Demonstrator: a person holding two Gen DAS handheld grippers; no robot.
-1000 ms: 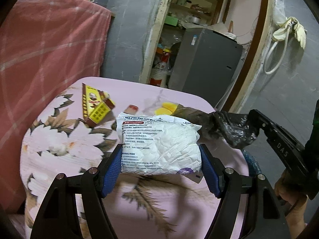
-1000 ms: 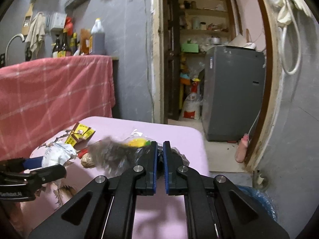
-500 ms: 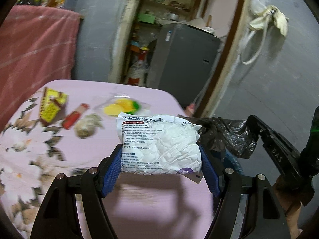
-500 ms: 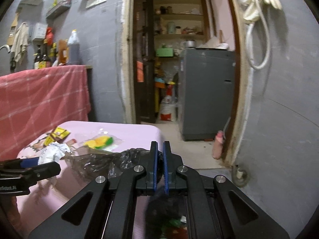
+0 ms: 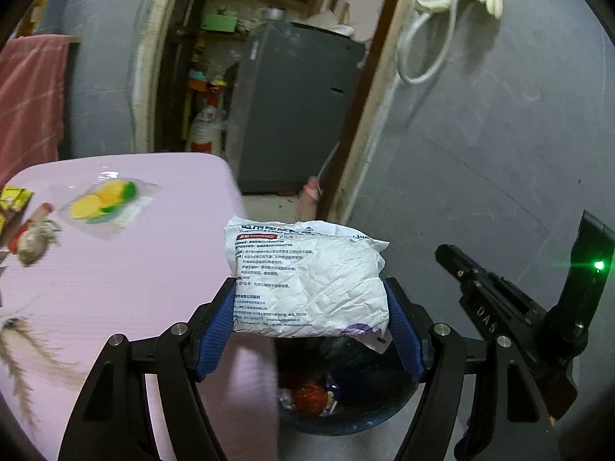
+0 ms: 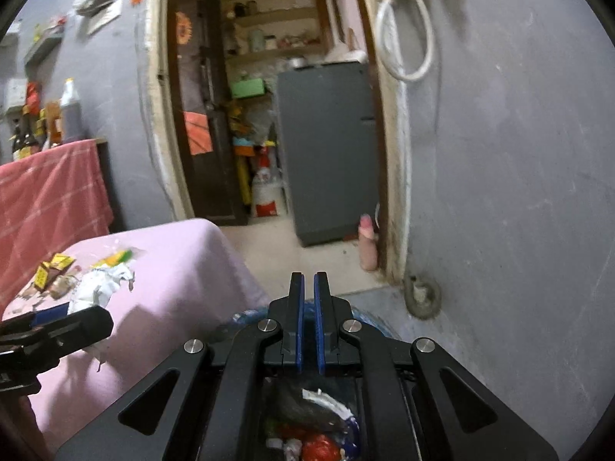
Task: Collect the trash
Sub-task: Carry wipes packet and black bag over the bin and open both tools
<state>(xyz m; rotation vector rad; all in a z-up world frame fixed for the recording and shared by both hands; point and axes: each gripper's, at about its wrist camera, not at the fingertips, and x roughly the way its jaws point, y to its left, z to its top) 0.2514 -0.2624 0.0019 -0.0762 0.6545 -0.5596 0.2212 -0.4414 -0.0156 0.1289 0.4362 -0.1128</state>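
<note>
My left gripper [image 5: 309,288] is shut on a crumpled white printed packet [image 5: 307,269] and holds it just above a dark blue trash bin [image 5: 365,424] beside the pink table [image 5: 134,288]. The bin holds red and mixed scraps. My right gripper [image 6: 308,280] is shut over the same bin [image 6: 250,313], with nothing visible between its pads. Crumpled black plastic [image 6: 296,395] lies in the bin under it. On the table lie a clear packet with yellow and green pieces [image 5: 103,201], a brown wad [image 5: 32,242], a red tube [image 5: 34,217] and a yellow box [image 5: 11,199].
A doorway ahead opens onto a grey fridge [image 5: 300,107] and shelves. A grey wall [image 6: 519,192] closes the right side, with a hose hanging on it. A pale bottle [image 6: 367,246] stands on the floor by the door frame. A red checked cloth [image 6: 46,199] hangs at left.
Both grippers have swung right, from over the table to over the bin. The white packet stays gripped. The black plastic that hung from the right gripper now lies in the bin.
</note>
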